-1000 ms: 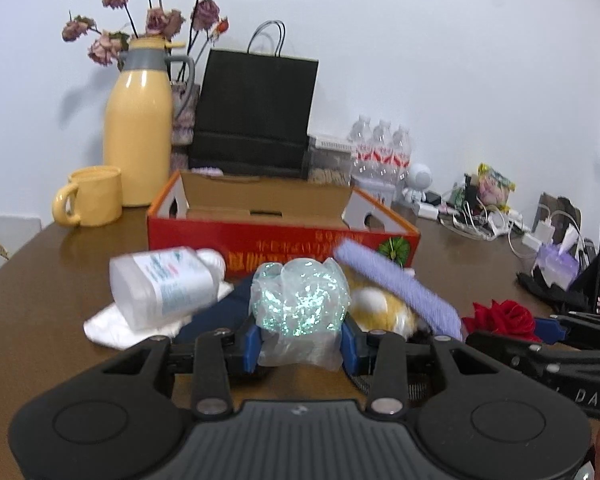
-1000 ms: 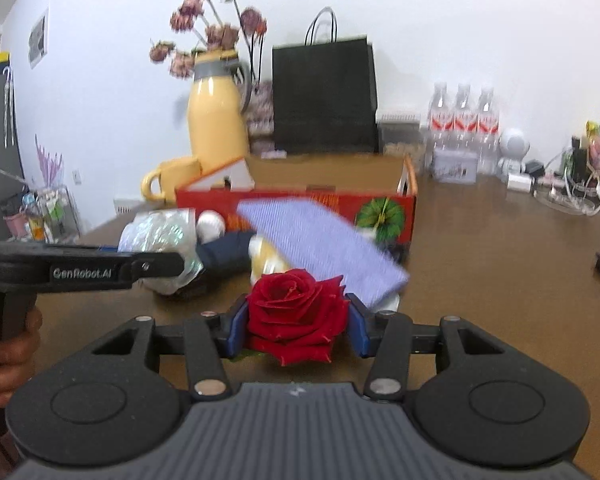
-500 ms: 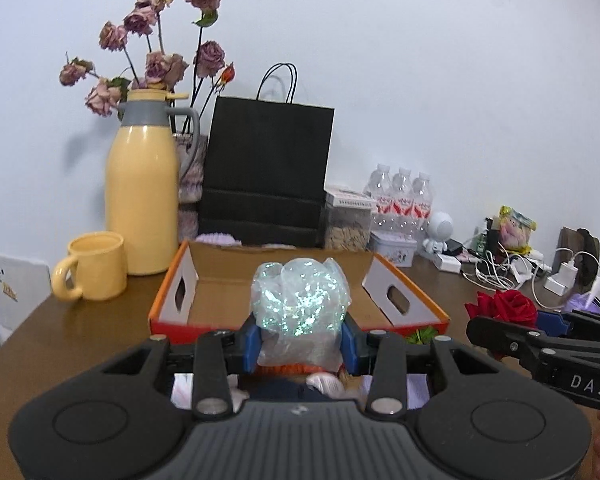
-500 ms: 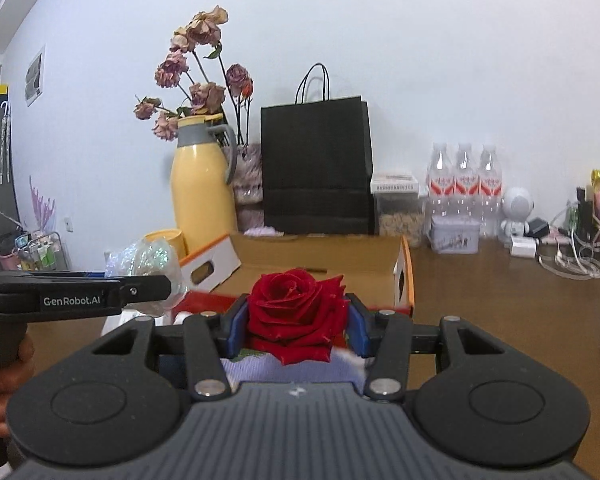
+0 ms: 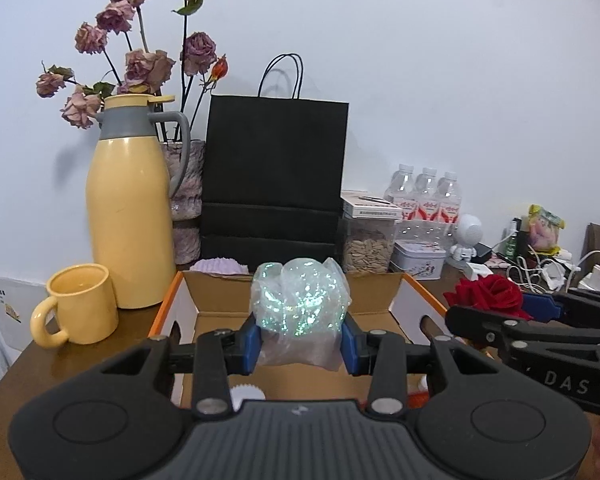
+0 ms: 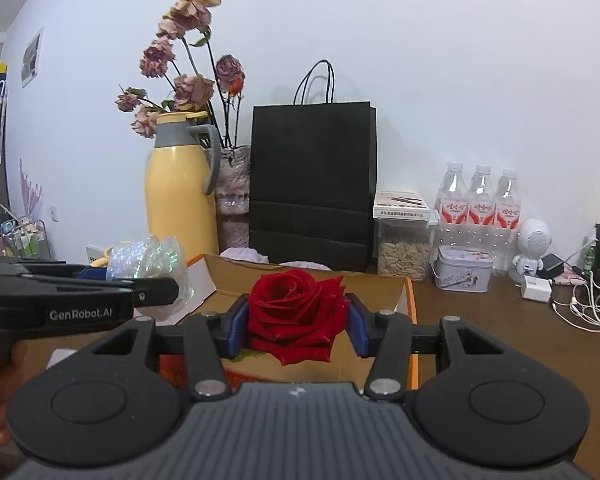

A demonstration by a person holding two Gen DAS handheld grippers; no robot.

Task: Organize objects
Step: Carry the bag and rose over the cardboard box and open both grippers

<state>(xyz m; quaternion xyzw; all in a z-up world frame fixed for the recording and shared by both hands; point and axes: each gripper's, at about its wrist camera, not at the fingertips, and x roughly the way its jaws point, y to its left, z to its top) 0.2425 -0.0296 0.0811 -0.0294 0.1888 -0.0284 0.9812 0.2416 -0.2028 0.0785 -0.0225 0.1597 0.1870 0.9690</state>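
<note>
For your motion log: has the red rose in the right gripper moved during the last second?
Yes. The red rose has risen and gone forward, from the table to above the open cardboard box.

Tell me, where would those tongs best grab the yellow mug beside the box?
Probably by the rim of the mug, coming straight down from above. It stands upright with its mouth open, and the wall looks thin enough to pinch. Its handle loops out to the left, an alternative from that side.
</note>
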